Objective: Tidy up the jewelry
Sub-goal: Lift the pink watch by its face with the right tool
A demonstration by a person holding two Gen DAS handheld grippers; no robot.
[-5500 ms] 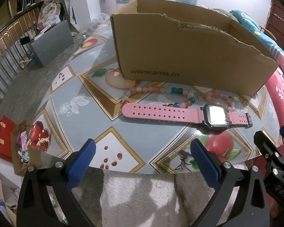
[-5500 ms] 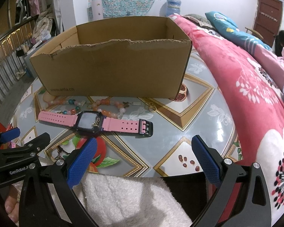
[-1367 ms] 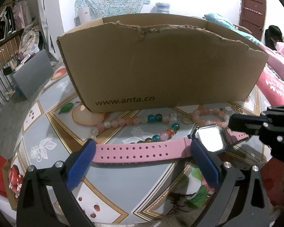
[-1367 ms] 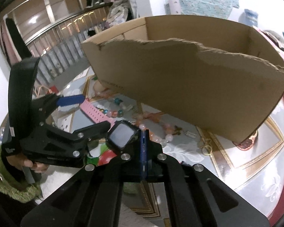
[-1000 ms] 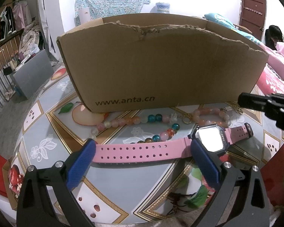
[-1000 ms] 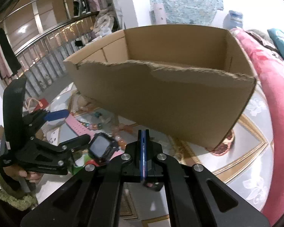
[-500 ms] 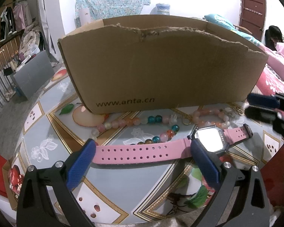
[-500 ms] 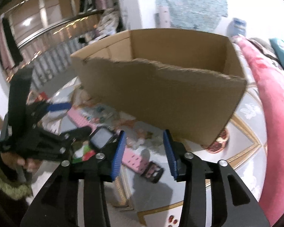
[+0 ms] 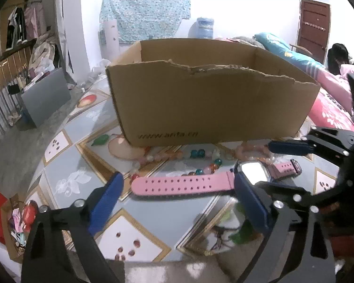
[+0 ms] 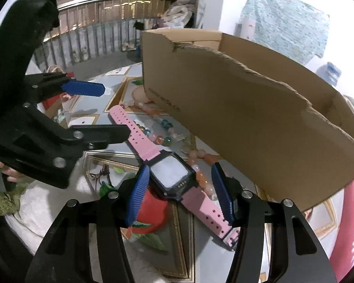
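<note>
A pink-strapped watch (image 9: 181,185) with a dark square case lies flat on the patterned table (image 9: 66,160), in front of a cardboard box (image 9: 212,108). A string of coloured beads (image 9: 197,153) lies between the watch and the box. My left gripper (image 9: 177,198) hovers over the long strap with wide jaws that are closing, its pads clear of the strap. My right gripper (image 10: 180,188) straddles the watch case (image 10: 170,172), jaws opening, with the case between the pads but not pinched. In the right wrist view the left gripper (image 10: 115,110) is near the strap's far end.
The box (image 10: 259,118) is open at the top with a torn front rim. A white fluffy cloth (image 10: 35,207) hangs at the table's near edge. Red floral bedding (image 9: 330,110) lies to the right. A grey crate (image 9: 44,99) and a railing stand on the left.
My right gripper went from shut to open, rolled, and came down around the watch case. The left gripper drew back and up a little. The watch stays on the table.
</note>
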